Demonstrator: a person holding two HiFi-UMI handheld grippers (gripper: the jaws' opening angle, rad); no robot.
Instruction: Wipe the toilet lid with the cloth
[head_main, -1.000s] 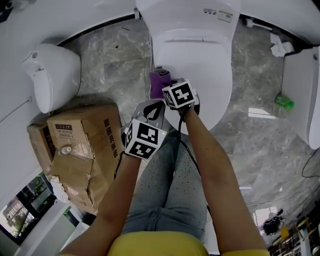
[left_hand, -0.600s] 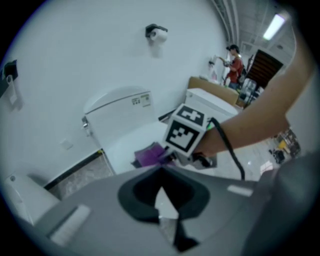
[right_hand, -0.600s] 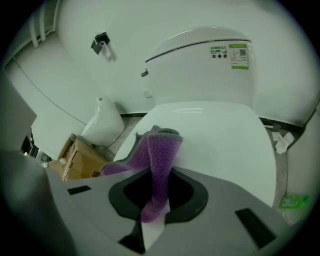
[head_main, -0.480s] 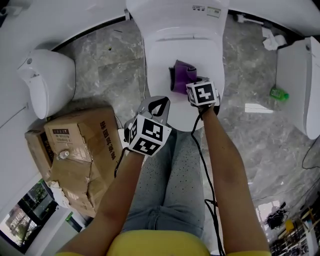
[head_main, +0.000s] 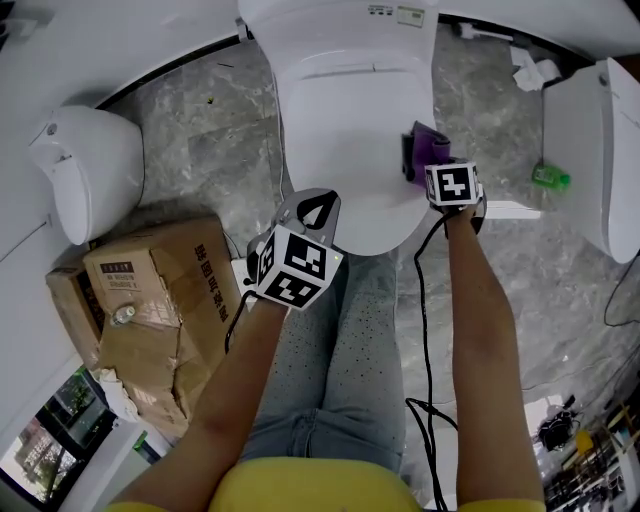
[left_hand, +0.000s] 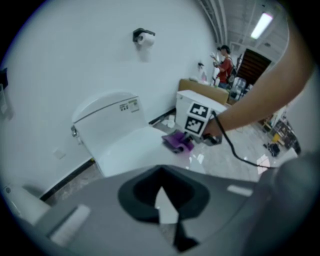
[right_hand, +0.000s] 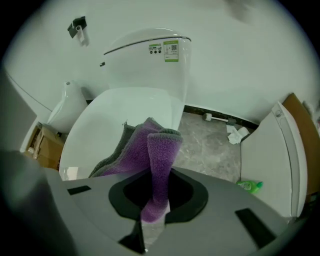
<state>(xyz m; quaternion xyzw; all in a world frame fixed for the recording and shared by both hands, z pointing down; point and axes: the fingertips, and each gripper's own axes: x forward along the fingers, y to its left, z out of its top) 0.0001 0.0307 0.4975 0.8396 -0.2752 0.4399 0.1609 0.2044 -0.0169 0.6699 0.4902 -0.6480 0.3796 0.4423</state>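
Note:
The white toilet lid (head_main: 345, 160) is closed and lies straight ahead of me. A purple cloth (head_main: 424, 150) with a grey edge rests on the lid's right rim. My right gripper (head_main: 430, 168) is shut on the cloth, pointing steeply down; in the right gripper view a fold of the cloth (right_hand: 152, 155) runs up from between its closed jaws (right_hand: 152, 216) over the lid (right_hand: 110, 117). My left gripper (head_main: 312, 207) hovers at the lid's near left edge, shut with nothing in it (left_hand: 165, 206). From the left gripper view the cloth (left_hand: 177, 141) sits beyond the lid (left_hand: 127, 147).
Cardboard boxes (head_main: 150, 300) stand on the floor at my left, beside another white toilet (head_main: 85, 170). A white fixture (head_main: 600, 150) stands at the right, with a green bottle (head_main: 550, 177) and crumpled tissue (head_main: 530, 70) on the marble floor. A cable (head_main: 425, 330) trails from the right gripper.
The right gripper has dragged the cloth across the lid from its left edge to its right rim. The left gripper has drifted a little and stays shut.

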